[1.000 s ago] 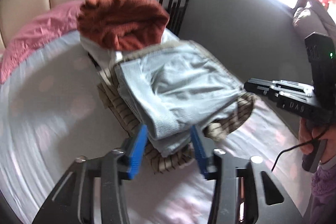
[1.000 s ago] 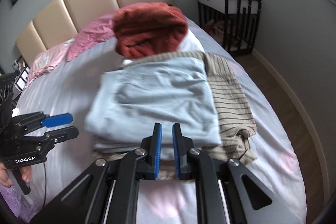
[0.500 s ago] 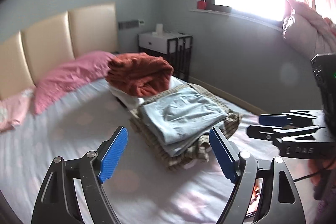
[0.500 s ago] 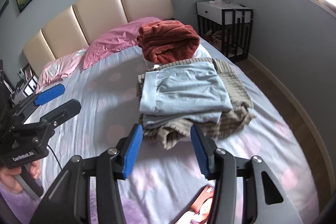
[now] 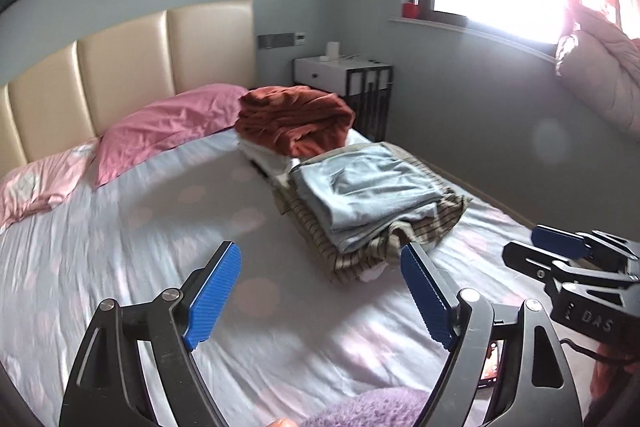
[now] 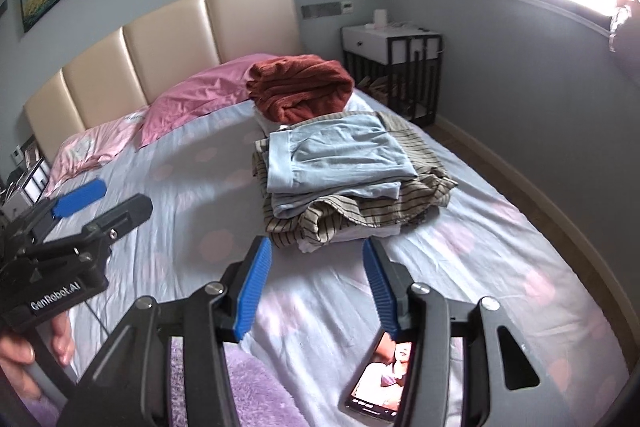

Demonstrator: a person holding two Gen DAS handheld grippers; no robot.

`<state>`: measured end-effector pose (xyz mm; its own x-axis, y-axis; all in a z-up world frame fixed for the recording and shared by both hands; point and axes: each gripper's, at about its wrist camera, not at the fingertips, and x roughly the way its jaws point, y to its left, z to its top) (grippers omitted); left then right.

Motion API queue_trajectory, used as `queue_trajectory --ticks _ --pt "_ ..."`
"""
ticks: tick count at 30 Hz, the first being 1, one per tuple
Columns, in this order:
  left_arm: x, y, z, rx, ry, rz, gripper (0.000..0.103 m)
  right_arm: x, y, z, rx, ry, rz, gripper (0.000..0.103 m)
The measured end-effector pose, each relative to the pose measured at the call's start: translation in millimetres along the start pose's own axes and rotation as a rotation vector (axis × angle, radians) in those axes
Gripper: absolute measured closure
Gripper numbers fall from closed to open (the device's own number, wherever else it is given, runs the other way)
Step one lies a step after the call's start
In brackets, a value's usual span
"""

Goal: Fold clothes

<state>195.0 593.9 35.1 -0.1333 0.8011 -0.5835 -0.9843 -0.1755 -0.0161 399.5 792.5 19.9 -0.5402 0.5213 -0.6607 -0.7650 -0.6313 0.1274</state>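
Though near folded clothes (image 6: 336, 167), both grippers' fingers (image 5: 216, 291) wide apart, empty

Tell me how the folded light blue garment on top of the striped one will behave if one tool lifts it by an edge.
The blue garment is probably floppy: its folded layers sag over the striped garment, so lifting one edge would likely let it unfold. It looks thin and creased, so probably light. Its lower layers may drag the striped cloth along.
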Motion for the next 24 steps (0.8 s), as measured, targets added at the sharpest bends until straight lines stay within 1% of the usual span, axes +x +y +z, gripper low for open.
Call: queue_trajectory --ticks 7,14,24 --pt "0 5 -21 -0.013 0.039 0.041 0.019 -4 20 -18 0.025 -0.012 -0.045 0.056" --pt "-1 8 -35 -0.034 0.075 0.035 0.019 -10 34 -30 0.008 -0.013 -0.063 0.056" --pt "-3 15 -42 -0.057 0.096 0.038 0.019 -17 46 -29 -0.020 -0.025 -0.061 0.056"
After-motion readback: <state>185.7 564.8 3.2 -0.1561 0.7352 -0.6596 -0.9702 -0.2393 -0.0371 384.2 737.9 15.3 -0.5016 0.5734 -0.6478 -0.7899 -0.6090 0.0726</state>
